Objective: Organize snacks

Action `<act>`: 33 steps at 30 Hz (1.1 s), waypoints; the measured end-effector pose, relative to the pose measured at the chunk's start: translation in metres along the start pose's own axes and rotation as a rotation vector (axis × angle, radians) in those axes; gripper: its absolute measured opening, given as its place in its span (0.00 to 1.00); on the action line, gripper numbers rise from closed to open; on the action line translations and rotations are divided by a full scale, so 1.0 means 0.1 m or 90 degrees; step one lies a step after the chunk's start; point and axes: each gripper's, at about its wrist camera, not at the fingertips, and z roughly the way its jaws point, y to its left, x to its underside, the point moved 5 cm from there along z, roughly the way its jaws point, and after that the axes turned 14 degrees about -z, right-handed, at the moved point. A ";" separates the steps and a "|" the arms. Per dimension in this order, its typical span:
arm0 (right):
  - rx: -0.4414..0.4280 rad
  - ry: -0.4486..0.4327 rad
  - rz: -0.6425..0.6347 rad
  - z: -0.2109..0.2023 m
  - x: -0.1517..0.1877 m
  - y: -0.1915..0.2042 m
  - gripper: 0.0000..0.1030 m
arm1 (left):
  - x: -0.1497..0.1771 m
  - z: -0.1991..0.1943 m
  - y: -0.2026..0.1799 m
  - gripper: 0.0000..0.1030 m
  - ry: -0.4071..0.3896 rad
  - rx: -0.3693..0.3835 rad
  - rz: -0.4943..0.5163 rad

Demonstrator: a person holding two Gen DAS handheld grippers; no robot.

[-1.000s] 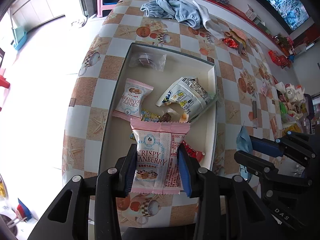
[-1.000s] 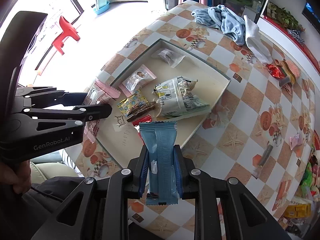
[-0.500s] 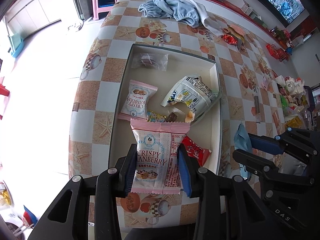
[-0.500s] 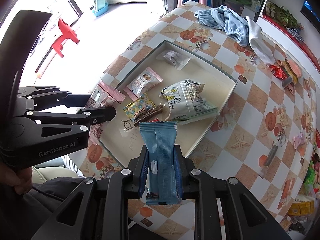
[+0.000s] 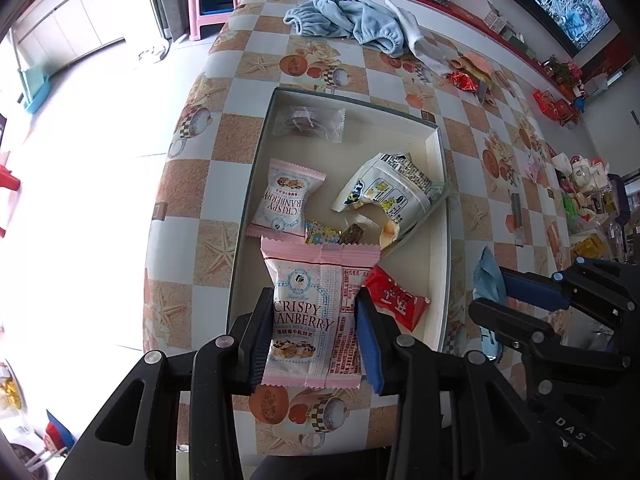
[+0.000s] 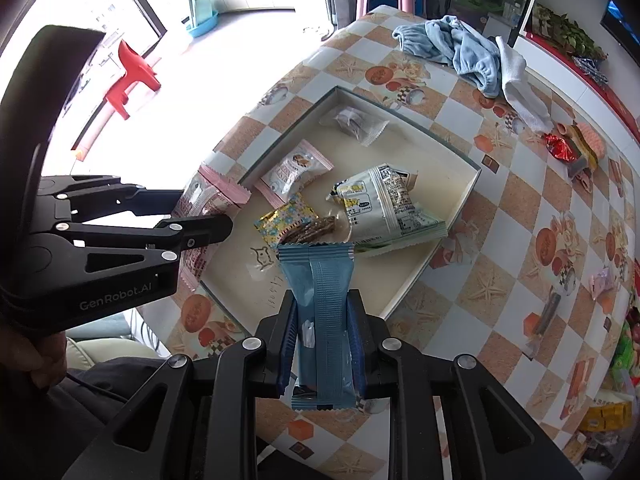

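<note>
My left gripper (image 5: 314,320) is shut on a pink and white cranberry snack packet (image 5: 316,292), held above the near end of a shallow beige tray (image 5: 438,248). In the tray lie a second cranberry packet (image 5: 286,200), a white and green bag (image 5: 394,196), a clear-wrapped dark snack (image 5: 308,122), a yellow packet (image 6: 284,218) and a red packet (image 5: 394,298). My right gripper (image 6: 322,332) is shut on a blue bar wrapper (image 6: 320,312), just off the tray's near corner. The left gripper (image 6: 200,216) also shows at the left of the right wrist view.
A light blue cloth (image 5: 348,20) and a white cloth (image 6: 516,80) lie at the table's far end. Loose wrapped snacks (image 6: 572,146) are scattered along the right side. A pink stool (image 5: 212,4) stands beyond the table, a red chair (image 6: 132,76) on the floor.
Both grippers keep their packets. The views have drifted slightly, so the tray and table sit a little farther right in each view than a second ago.
</note>
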 end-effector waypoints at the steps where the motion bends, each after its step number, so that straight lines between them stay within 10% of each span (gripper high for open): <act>1: -0.003 -0.003 0.004 0.00 0.01 0.00 0.24 | 0.01 0.00 0.01 0.41 0.001 0.001 -0.001; 33: -0.015 0.000 -0.007 0.06 0.01 0.09 0.24 | 0.08 0.11 -0.02 0.41 0.019 -0.043 0.038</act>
